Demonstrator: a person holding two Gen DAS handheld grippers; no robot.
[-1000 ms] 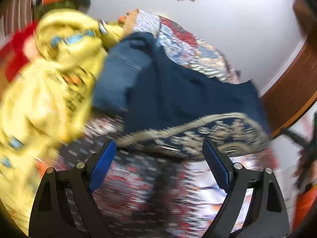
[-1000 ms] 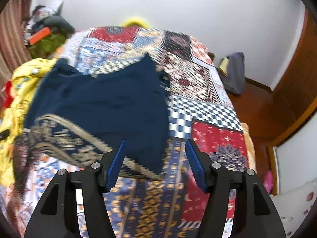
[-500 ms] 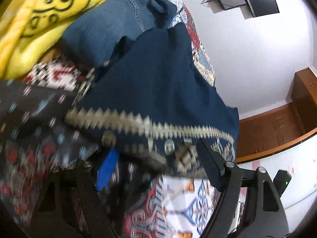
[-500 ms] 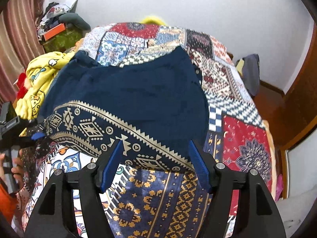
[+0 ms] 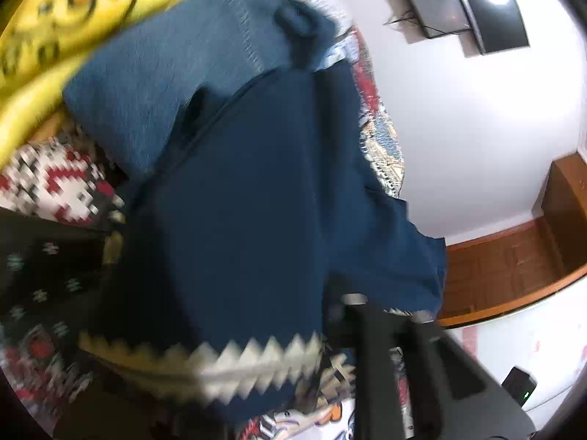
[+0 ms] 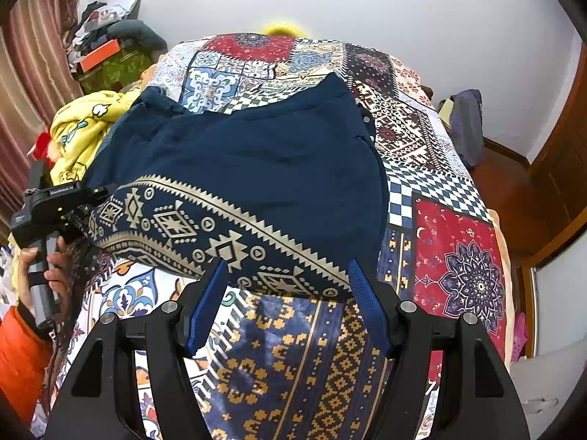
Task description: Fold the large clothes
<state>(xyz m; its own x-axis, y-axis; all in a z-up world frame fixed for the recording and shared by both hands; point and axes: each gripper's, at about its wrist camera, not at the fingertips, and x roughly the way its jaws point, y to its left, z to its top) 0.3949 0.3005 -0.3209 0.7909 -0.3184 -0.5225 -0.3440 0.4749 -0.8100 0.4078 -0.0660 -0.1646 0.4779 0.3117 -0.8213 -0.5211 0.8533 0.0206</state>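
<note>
**Navy garment pinched at its left hem corner, spread across the bed**

Navy garment [image 6: 256, 161] lies spread on the patchwork bedspread [image 6: 458, 242], its gold-patterned border [image 6: 205, 227] running along the near edge.

The left gripper [image 6: 93, 192] is clenched on the garment's near left corner, where the patterned hem ends; a hand [image 6: 51, 275] in an orange sleeve [image 6: 18, 352] holds its handle. In the left wrist view the cloth fills the frame and covers the fingers, the zigzag trim [image 5: 256, 355] bunched just ahead of the camera, much of it blurred.

The right gripper [image 6: 290, 304] stands released, its blue pads [image 6: 207, 308] apart and hovering at the near right part of the hem. The hem edge sits between the fingertips in the picture, but the pads do not press it.

Farther out, to the left of the garment, a yellow printed blanket [image 6: 84, 128] is heaped at the bed's edge, with a blue denim piece [image 5: 176, 88] beside it. Beyond that, clutter is piled on a green box [image 6: 110, 66] by the curtain [image 6: 22, 91]. On the right side, a dark bag [image 6: 467, 124] rests near the white wall.
</note>
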